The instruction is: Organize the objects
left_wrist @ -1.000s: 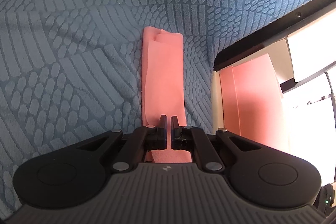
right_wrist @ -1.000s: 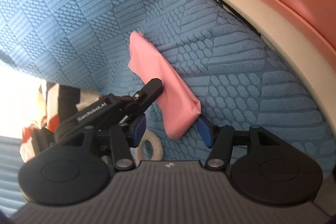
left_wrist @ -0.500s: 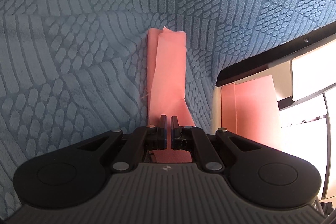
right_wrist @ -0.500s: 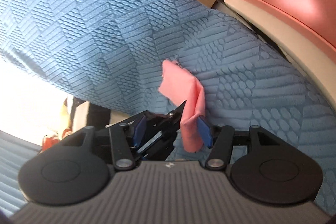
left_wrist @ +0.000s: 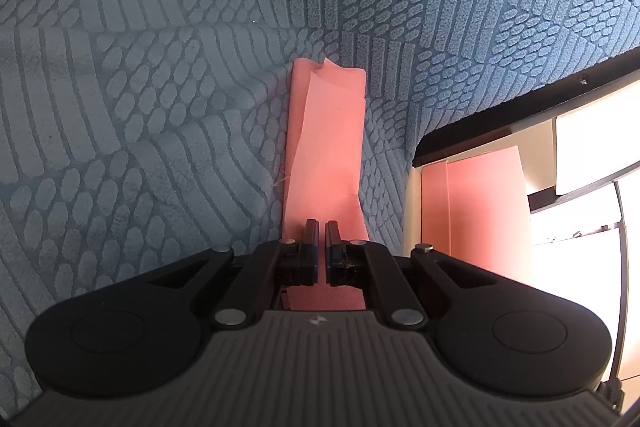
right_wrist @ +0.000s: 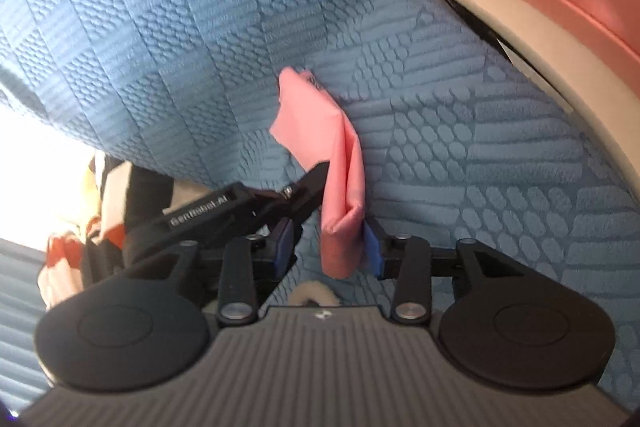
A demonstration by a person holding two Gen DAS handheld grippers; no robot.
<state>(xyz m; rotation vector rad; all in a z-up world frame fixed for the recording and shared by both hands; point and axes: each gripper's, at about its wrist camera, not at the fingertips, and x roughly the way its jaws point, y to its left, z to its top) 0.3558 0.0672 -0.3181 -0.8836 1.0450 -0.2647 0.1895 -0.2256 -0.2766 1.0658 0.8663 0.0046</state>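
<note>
Left gripper nearly closed, pinching folded pink cloth above blue textured blanket. Right gripper spread wide; cloth touching right finger only.

Changes over the last second. The folded pink cloth, which lay flat on the blue textured blanket ahead of the right gripper, is now raised off it: its near end hangs between the right gripper's parted jaws, against the right-hand blue pad, and its far end lifts clear. The left gripper, previously pressing the cloth down ahead of the right gripper's left jaw, now carries the cloth edge upward. In the left wrist view, the cloth's top layer has peeled sideways beyond the nearly closed jaws.
</note>
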